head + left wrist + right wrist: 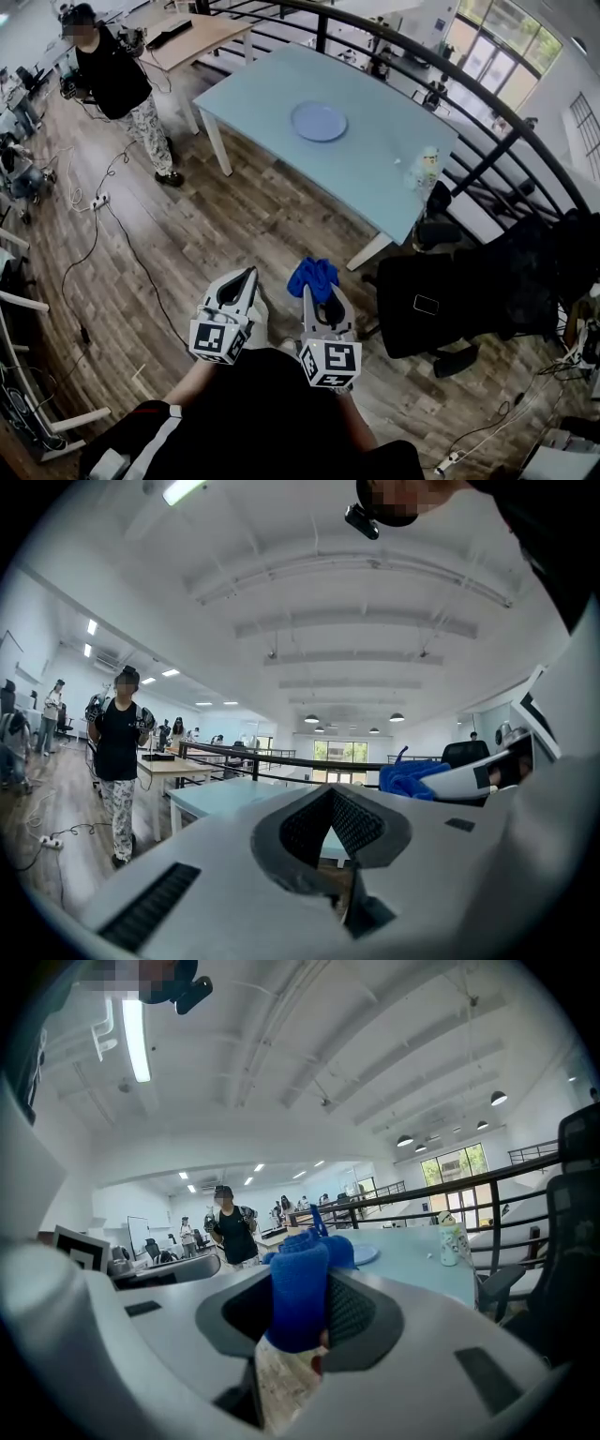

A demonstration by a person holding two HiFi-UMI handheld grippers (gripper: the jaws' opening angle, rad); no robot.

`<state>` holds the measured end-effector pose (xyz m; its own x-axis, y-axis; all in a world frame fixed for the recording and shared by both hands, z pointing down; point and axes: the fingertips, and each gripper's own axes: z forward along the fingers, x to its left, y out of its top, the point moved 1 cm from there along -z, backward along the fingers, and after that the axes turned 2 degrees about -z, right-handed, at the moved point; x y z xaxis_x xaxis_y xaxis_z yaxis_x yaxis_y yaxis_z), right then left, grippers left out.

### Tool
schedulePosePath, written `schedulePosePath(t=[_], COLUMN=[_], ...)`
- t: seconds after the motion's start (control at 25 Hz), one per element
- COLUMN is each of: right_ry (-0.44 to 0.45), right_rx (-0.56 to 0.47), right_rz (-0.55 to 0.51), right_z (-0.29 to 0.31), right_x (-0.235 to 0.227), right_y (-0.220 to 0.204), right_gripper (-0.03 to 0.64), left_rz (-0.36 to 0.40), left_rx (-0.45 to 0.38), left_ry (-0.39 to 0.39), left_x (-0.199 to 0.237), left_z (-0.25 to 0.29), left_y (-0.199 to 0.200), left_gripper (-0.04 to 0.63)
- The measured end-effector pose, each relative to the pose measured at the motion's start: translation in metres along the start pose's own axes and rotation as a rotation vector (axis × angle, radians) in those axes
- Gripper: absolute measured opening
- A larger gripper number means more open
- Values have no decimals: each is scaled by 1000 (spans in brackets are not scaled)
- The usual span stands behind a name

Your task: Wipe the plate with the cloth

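While the right hand-held gripper (321, 292) clamps the cloth (312, 275), plate (319, 121) on table (375, 173)

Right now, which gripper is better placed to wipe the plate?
Right. The right gripper is shut on the blue cloth; the left gripper is shut and empty. The plate lies untouched on the table ahead of both.

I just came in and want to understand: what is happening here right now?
A person holds two grippers and stands apart from the table. The right gripper has its jaws shut on a blue cloth. The left gripper has its jaws shut on nothing. The plate lies on the table, and wiping has not yet begun.
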<state>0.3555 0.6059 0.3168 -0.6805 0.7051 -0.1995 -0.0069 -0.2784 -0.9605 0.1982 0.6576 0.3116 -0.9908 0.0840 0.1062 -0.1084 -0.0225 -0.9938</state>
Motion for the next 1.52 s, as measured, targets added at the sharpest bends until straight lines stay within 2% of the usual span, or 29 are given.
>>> schedulePosePath(t=[0.4,0.8,1.52], right_ry=[-38,-62,-150], right_rx=[-2,11,-5], right_rz=[-3,16,34], right_z=[45,124,268], right_x=[-13,-6,18], right_y=[6,18,64], right_gripper=[120,120,120], left_rz=[-23,-22,-17], left_rx=[-16,-12,1], left_ry=[3,-19,-150], left_x=[29,87,189], left_z=[39,101,221], left_y=[-2,8,43], left_gripper=[0,0,0])
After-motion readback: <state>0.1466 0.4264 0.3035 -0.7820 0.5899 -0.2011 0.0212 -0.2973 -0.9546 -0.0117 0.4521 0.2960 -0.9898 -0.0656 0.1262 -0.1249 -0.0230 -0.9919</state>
